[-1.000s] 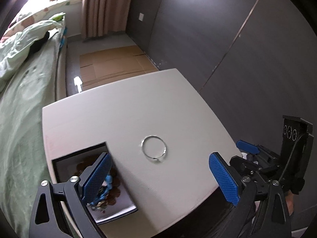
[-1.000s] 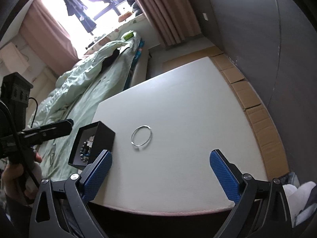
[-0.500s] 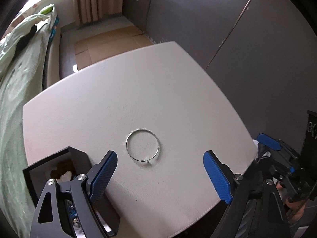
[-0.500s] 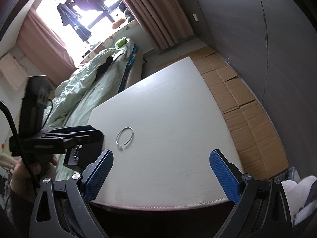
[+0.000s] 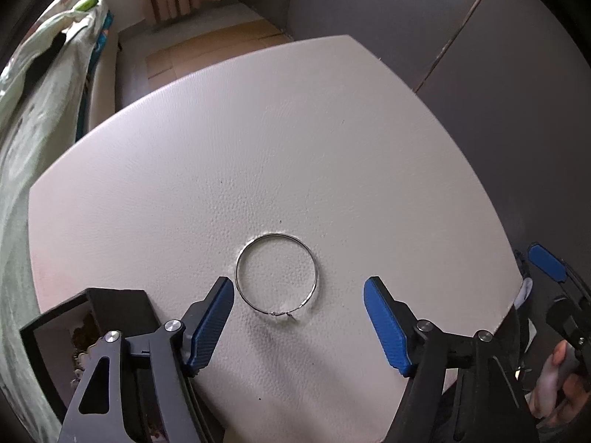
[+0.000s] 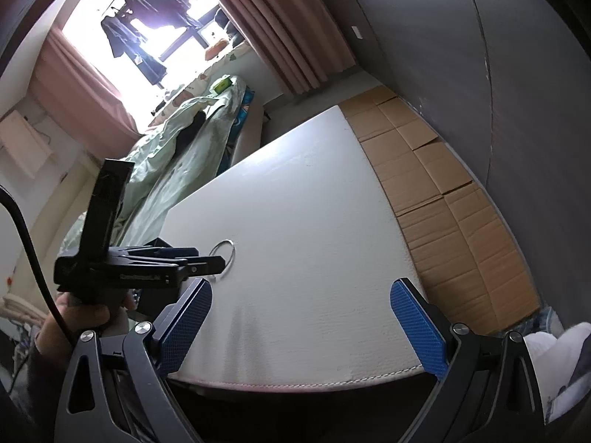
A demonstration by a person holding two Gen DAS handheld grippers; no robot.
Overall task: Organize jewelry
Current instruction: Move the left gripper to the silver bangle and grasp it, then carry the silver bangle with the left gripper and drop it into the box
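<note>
Left gripper (image 5: 299, 306) has dropped and tipped steeply nose-down since a second ago. The bangle (image 5: 276, 274), which sat well ahead of the pads, now lies between them and looks much bigger in the left wrist view. Jaws are closing from wide; the bangle is in the gap, but the pads aren't pressing it yet. Left pad (image 5: 210, 323) is just beside the bangle's left rim, right pad (image 5: 386, 326) still apart from it. Bangle lies flat on the white table (image 5: 221, 140), clasp end toward the camera.

Box (image 5: 92, 317) has slid to the lower-left corner, mostly behind the left finger. It's open, with some jewelry inside; I can't make out the pieces.

My read: this is the pick of the bangle, approach basically done, grasp pending. Thin wire hoop flat on a textured top, so the pads likely need to reach table level or they'll skate over it.

In the right wrist view the left gripper sits over the bangle, the hand (image 6: 79, 308) on its handle low at left, tool angled down at the table.

Right gripper (image 6: 301, 325) is wide with nothing between the pads. It hangs off the near table edge, pointing moderately down. Little change there, just a small sideways drift. Looks idle.
</note>
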